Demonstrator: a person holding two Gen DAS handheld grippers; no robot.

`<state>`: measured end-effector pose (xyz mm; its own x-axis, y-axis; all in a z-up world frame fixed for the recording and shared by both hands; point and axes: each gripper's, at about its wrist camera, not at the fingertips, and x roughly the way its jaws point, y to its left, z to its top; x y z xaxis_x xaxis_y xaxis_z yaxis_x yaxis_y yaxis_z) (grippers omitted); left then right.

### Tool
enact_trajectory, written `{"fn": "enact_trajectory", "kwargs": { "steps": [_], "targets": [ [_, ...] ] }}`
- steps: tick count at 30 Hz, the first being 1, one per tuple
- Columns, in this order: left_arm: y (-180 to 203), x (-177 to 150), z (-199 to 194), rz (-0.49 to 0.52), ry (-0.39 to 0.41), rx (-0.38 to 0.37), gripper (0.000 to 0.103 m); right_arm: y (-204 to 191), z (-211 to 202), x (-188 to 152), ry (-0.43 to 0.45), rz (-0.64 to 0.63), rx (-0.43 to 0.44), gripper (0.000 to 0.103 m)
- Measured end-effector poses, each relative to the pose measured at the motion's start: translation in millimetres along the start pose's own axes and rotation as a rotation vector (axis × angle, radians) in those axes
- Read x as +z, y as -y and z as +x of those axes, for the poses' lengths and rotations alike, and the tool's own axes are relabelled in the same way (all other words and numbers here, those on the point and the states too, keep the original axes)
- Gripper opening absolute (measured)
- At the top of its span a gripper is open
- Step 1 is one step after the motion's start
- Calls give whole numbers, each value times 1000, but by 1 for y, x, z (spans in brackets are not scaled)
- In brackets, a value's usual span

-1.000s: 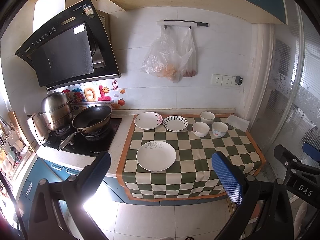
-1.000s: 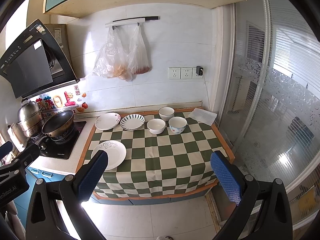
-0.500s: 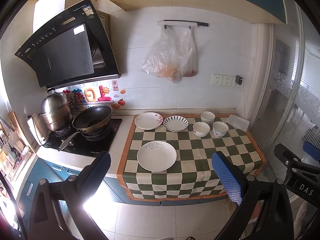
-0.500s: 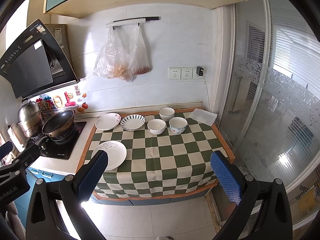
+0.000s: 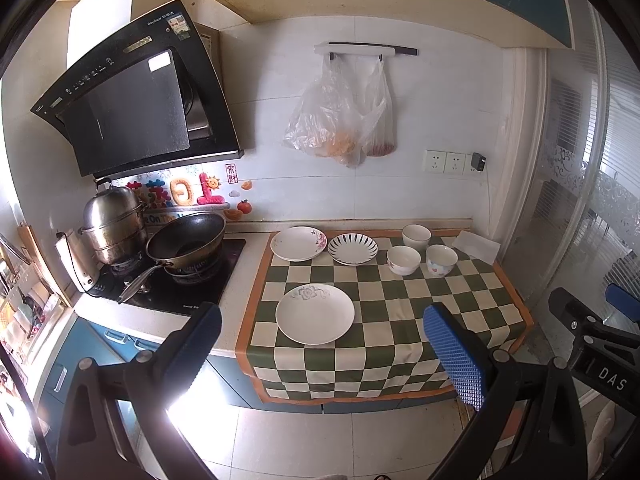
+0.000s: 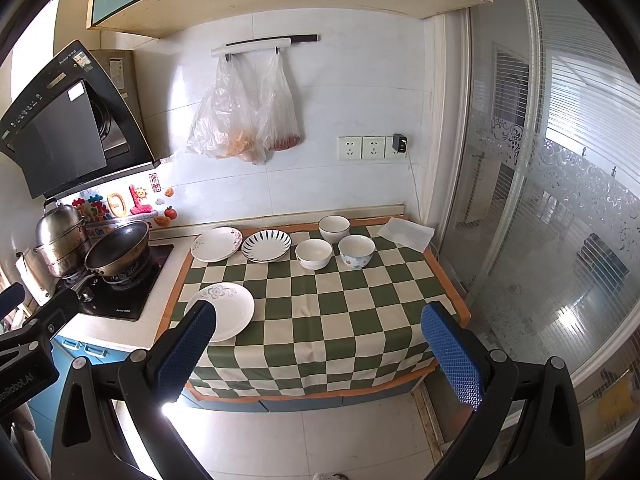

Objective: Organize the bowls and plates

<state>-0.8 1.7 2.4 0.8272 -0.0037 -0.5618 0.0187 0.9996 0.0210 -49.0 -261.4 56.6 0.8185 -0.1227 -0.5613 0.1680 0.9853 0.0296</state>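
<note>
L hand-held gripper apart | R hand-held gripper apart, covers front plate edge

Stove: a dark wok and steel steamer pot beneath a black range hood.
Wall: two plastic bags, contents possibly food.
Bench: checked cloth.

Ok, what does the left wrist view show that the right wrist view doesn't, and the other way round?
Only the left wrist view: the right gripper at its right edge, and a shelf rack at far left. Only the right wrist view: the left gripper at its left edge. Both share three plates, three bowls, the checkered cloth, wok, steamer pot and hanging bags.
</note>
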Motion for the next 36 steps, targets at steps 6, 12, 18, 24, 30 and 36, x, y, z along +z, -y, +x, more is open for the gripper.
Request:
{"fn": "enact_trajectory", "kwargs": {
  "steps": [6, 12, 18, 24, 30, 36],
  "targets": [
    [0, 2, 0, 0, 1, 1, 103, 1, 0, -1, 0, 0, 2, 103],
    [0, 1, 1, 0, 2, -1, 103, 1, 0, -1, -1, 0, 0, 103],
    [0, 2, 1, 0, 3, 1, 103, 1, 0, -1, 0, 3, 4, 103],
    [0, 1, 0, 0, 3, 0, 103, -5, -1, 4, -2, -1, 6, 103],
    [0, 1, 1, 1, 2, -1, 103, -3, -2, -2, -7, 1, 11, 103],
    [-11, 2, 0, 2, 13, 8, 103, -7, -3, -3, -5, 8, 14, 103]
  ]
}}
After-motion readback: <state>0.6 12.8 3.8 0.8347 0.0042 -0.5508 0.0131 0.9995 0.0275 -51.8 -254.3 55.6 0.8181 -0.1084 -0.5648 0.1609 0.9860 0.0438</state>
